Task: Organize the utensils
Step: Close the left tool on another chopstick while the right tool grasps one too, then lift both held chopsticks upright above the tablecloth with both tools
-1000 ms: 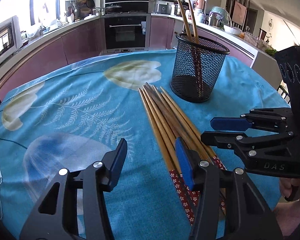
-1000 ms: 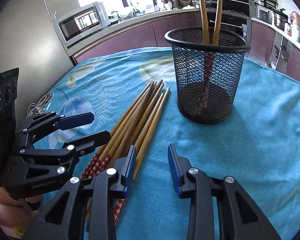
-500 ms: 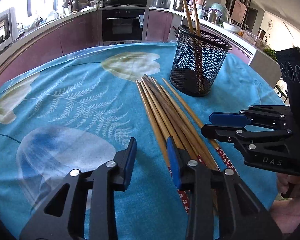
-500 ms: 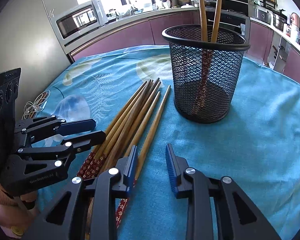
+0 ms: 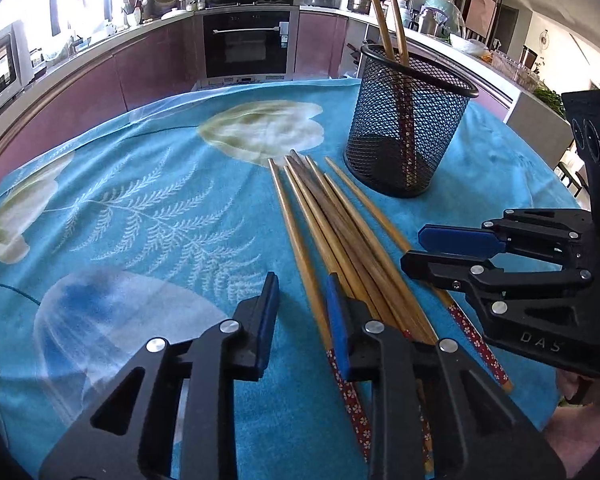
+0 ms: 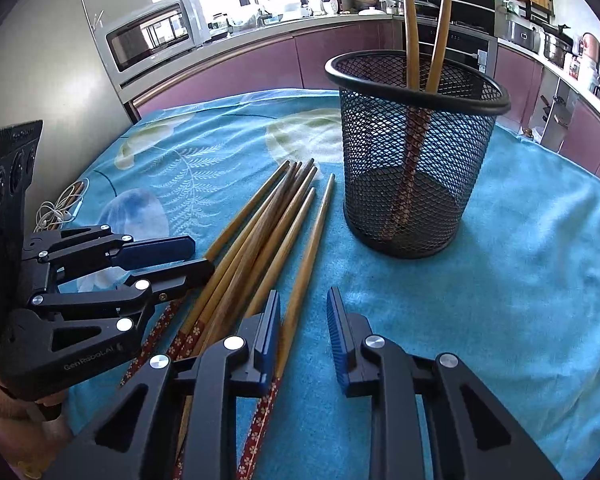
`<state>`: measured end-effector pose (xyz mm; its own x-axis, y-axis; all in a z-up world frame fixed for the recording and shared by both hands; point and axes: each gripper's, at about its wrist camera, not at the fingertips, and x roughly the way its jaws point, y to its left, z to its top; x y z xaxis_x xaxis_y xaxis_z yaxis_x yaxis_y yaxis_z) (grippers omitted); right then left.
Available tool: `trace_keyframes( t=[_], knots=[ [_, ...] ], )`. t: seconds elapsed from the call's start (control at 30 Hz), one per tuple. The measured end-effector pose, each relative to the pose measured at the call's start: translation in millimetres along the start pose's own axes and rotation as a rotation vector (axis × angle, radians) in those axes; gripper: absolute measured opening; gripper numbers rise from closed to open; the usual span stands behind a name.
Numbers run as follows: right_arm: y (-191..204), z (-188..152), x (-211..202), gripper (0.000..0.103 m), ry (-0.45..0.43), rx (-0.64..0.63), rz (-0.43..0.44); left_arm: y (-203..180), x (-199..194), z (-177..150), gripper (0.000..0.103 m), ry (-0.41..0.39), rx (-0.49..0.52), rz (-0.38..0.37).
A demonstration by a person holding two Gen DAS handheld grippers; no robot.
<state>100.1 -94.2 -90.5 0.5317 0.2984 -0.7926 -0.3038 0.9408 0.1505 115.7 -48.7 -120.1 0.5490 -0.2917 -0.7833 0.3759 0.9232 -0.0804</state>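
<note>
Both grippers, left gripper [image 5: 302,312] and right gripper [image 6: 304,320], have just been narrowing, unclenched, angled down over chopsticks [image 5: 340,236] on my blue-clothed surface [image 5: 140,208]; mesh holder [image 5: 408,128] beyond, kitchen behind.

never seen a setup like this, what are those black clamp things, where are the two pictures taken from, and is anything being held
There is no robot here: a person holds a black two-finger gripper with blue pads in each hand. Each gripper carries a wide-angle camera looking forward along its fingers, so one picture comes from the left gripper and the other from the right gripper. Each view also shows the other gripper off to the side.

On the blue flower-printed tablecloth lies a bundle of long wooden chopsticks with red patterned ends. Behind it stands a black wire-mesh cup with two chopsticks already upright inside it.

Nothing is held yet. Both grippers' jaws have just been closing, the left more so, but a gap remains in each. The left one has a chopstick lying in its gap; whether the pads touch it I cannot tell.
</note>
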Motion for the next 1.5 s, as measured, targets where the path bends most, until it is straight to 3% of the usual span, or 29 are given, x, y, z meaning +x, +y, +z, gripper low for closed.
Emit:
trace_keyframes(
  t=[0.1,0.27,0.73,1.13,1.5],
  knots=[
    [-0.1,1.5,1.5,0.021,-0.004,0.000,-0.005,0.1,4.7,5.5,0.021,0.002,-0.007,0.012],
    [-8.5,2.2,1.2,0.010,-0.005,0.038,0.013,0.6,8.8,8.4,0.010,0.000,-0.037,0.011],
    [-21.4,-0.8,-9.8,0.006,-0.024,0.093,0.064,9.2,-3.9,5.3,0.008,-0.034,-0.116,0.011],
    [-18.6,2.3,-44.7,0.006,-0.108,0.075,0.171,14.6,-42.1,7.8,0.008,-0.100,-0.146,-0.105],
    [-24.5,9.5,-72.8,0.006,-0.188,0.084,0.207,12.3,-84.0,15.7,0.007,-0.182,-0.152,-0.194]
  ],
)
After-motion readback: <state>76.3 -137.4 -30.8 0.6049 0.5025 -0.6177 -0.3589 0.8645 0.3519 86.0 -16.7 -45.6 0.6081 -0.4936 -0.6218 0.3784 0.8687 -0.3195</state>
